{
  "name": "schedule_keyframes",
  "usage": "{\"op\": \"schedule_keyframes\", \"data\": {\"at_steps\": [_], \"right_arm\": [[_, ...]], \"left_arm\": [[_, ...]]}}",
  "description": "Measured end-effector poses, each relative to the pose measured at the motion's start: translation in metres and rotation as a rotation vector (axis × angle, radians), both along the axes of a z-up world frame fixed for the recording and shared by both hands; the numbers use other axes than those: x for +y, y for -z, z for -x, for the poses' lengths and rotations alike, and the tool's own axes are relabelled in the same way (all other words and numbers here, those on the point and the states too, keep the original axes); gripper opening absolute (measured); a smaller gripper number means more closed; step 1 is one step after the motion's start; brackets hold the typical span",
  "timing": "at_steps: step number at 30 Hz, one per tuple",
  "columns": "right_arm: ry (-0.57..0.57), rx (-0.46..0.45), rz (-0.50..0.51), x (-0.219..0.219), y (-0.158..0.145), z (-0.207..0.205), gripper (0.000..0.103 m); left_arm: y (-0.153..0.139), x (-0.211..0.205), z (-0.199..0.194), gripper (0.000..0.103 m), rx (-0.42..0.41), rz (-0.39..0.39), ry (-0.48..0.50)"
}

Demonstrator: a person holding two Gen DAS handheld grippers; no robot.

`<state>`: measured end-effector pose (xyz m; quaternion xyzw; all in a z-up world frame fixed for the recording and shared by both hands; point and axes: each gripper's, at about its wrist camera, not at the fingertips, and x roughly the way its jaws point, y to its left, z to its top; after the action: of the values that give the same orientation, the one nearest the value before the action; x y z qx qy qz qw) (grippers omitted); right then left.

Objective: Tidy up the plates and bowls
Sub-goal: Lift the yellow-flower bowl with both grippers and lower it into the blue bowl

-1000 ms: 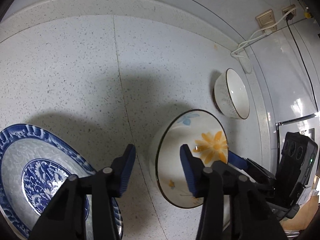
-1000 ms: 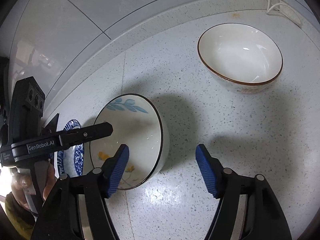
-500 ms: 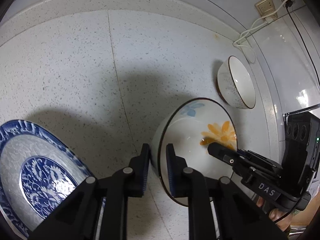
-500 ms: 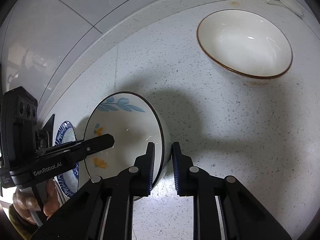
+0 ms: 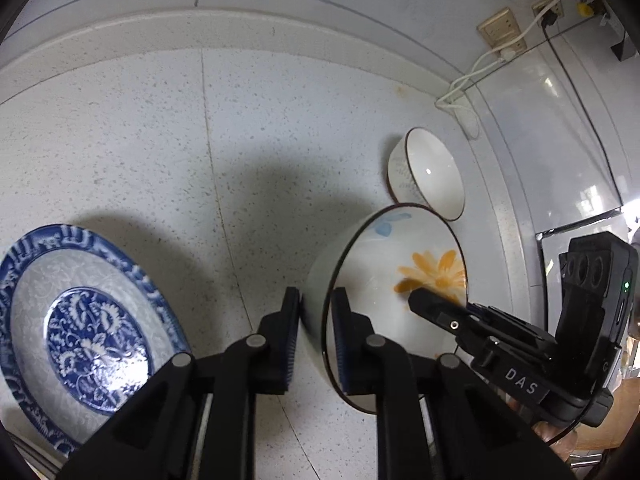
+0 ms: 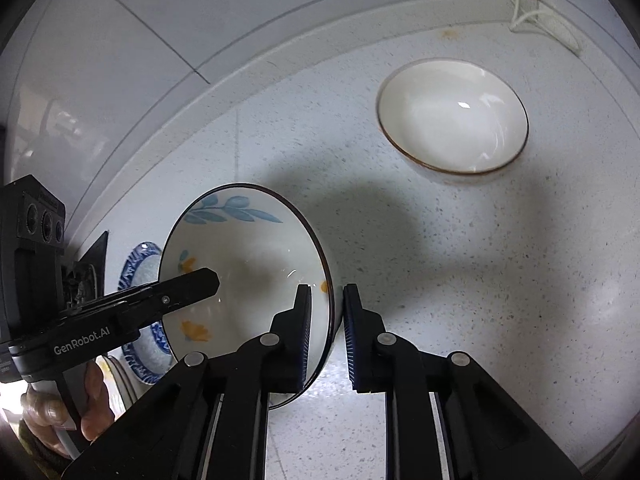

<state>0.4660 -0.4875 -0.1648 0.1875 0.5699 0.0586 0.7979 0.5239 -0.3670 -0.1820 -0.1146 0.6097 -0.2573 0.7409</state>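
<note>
Tools both clamp the flowered bowl (image 5: 400, 276): your left tool (image 5: 316, 336) pinches one side of its rim, your right tool (image 6: 327, 332) the opposite side. It hangs tilted over the speckled table (image 5: 160, 128), between the blue plate (image 5: 76, 332) and the white bowl (image 6: 452, 116).

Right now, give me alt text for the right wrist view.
The right gripper pinches the rim of a flowered bowl, while the left gripper reaches in from the opposite side. A plain white bowl sits farther back on the speckled counter.
</note>
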Motion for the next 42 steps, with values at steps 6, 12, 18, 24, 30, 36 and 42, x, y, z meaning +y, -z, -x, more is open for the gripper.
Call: {"op": "schedule_keyframes", "data": {"at_steps": [6,12,18,24,30,36,42], "right_arm": [[-0.078,-0.054,-0.015,0.043,-0.029,-0.003,0.015],[-0.182,-0.074,-0.046,0.105,-0.038,-0.014,0.015],[-0.262,-0.011,-0.047,0.156,-0.010,-0.028,0.015],[-0.301,0.064,-0.011,0.181,0.021,-0.027,0.015],[-0.307,0.105,-0.011,0.183,0.039,-0.028,0.015],[-0.301,0.098,-0.034,0.177,0.041,-0.028,0.014],[-0.299,0.090,-0.044,0.176,0.043,-0.027,0.014]], "left_arm": [[-0.039,0.053,0.020,0.015,-0.053,0.015,-0.081],[-0.061,0.128,0.037,0.015,-0.084,0.008,-0.193],[-0.026,0.183,0.043,0.015,0.000,-0.030,-0.295],[0.022,0.208,0.041,0.015,0.087,-0.070,-0.336],[0.038,0.212,0.036,0.015,0.110,-0.054,-0.343],[0.041,0.202,0.030,0.019,0.097,-0.055,-0.332],[0.042,0.188,0.034,0.019,0.043,-0.107,-0.284]]}}
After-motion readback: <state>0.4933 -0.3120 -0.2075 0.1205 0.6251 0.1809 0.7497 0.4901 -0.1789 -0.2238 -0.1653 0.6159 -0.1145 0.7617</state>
